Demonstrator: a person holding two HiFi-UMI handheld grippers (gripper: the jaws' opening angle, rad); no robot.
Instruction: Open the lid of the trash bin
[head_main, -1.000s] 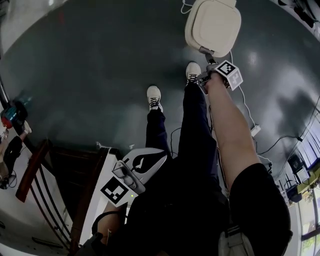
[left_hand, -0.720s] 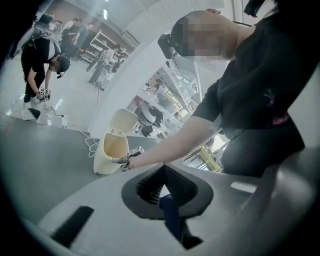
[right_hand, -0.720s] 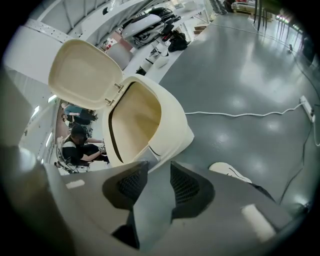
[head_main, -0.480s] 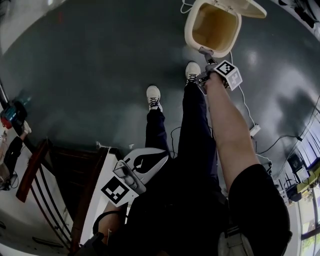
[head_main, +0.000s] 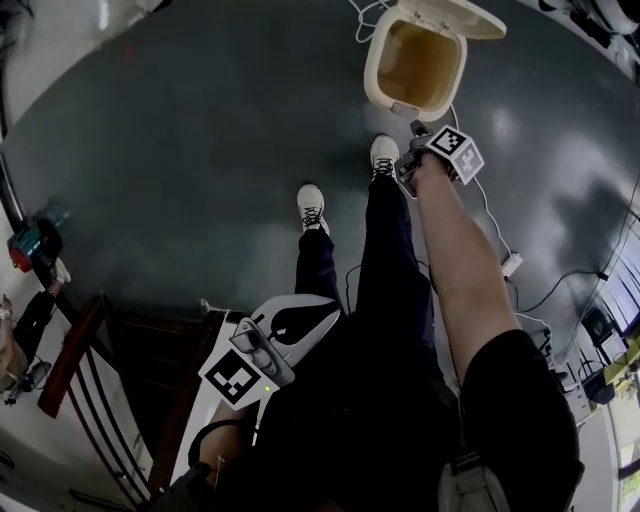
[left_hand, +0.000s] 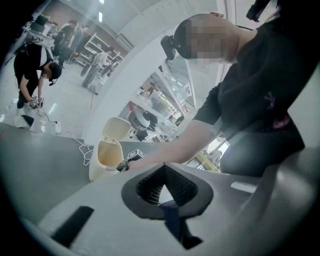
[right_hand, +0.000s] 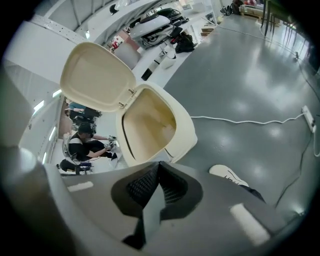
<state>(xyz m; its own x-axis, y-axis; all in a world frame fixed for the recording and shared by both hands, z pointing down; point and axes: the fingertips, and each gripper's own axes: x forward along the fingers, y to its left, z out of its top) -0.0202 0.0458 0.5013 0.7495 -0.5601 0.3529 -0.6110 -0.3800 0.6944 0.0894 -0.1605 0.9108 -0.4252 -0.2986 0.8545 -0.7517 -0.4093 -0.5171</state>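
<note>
The cream trash bin (head_main: 382, 62) stands on the dark floor at the top of the head view, its lid (head_main: 455, 20) swung up and back and its yellowish inside showing. My right gripper (head_main: 413, 128) hangs just short of the bin's front edge, shut with nothing in it. The right gripper view looks down over the shut right gripper (right_hand: 159, 165) into the open bin (right_hand: 180, 135), with the lid (right_hand: 97, 77) upright behind. My left gripper (head_main: 318, 320) stays low by my legs, shut and empty. From the left gripper view the left gripper (left_hand: 162, 167) faces the bin (left_hand: 96, 167) across the floor.
My two white shoes (head_main: 385, 152) (head_main: 312, 205) stand just in front of the bin. A white cable (right_hand: 240, 121) runs over the floor to a power strip (head_main: 510, 262). A dark wooden frame (head_main: 100, 370) is at lower left. People crouch and bend in the background (right_hand: 85, 142).
The bin's lid was down a second ago and has swung fully up. My right gripper has lifted slightly back from the bin's front edge. The left gripper has stayed put.
</note>
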